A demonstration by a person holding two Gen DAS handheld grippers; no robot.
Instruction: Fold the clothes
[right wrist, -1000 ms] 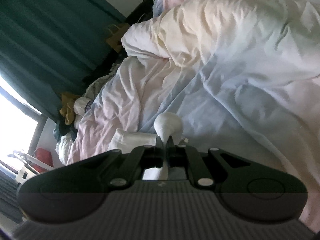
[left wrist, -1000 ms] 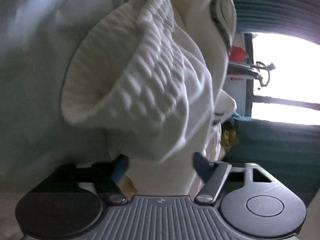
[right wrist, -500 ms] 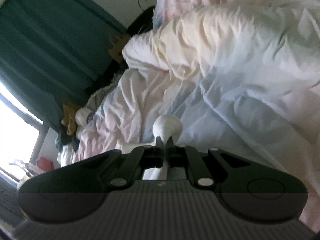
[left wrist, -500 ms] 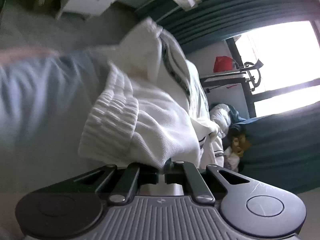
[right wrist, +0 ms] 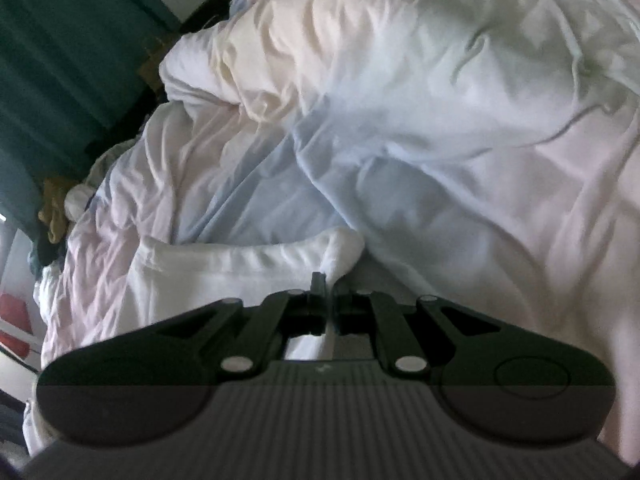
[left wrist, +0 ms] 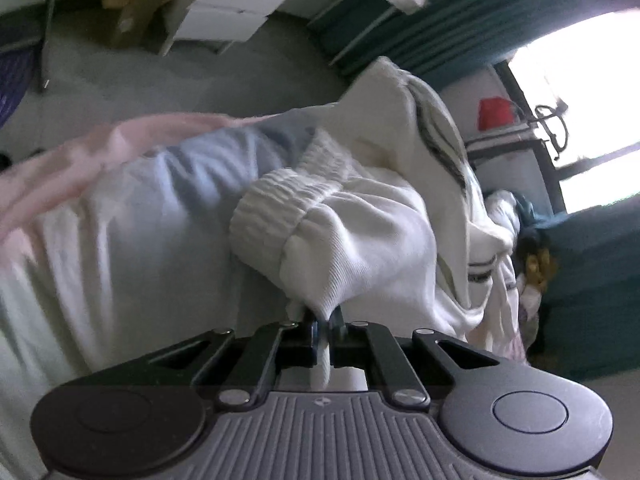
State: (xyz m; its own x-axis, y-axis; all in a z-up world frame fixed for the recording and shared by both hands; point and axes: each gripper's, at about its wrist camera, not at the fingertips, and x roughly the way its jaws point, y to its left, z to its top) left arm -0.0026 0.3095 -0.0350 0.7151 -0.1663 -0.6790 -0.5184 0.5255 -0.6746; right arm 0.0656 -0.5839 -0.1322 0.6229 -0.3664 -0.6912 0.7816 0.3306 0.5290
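Over the rumpled bedding (right wrist: 460, 128), the white sweater (left wrist: 360, 240) is now pinched by both the left gripper (left wrist: 326, 320), newly clamped near the ribbed cuff (left wrist: 276, 220), and the right gripper (right wrist: 326, 280), so spreading can be started.

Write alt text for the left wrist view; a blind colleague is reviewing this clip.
The left hand-held gripper is shut on a fold of a white ribbed-cuff sweater, bunched just ahead of its fingers. The sweater lies against rumpled pale blue and pink bedding, with teal curtains and a bright window behind.
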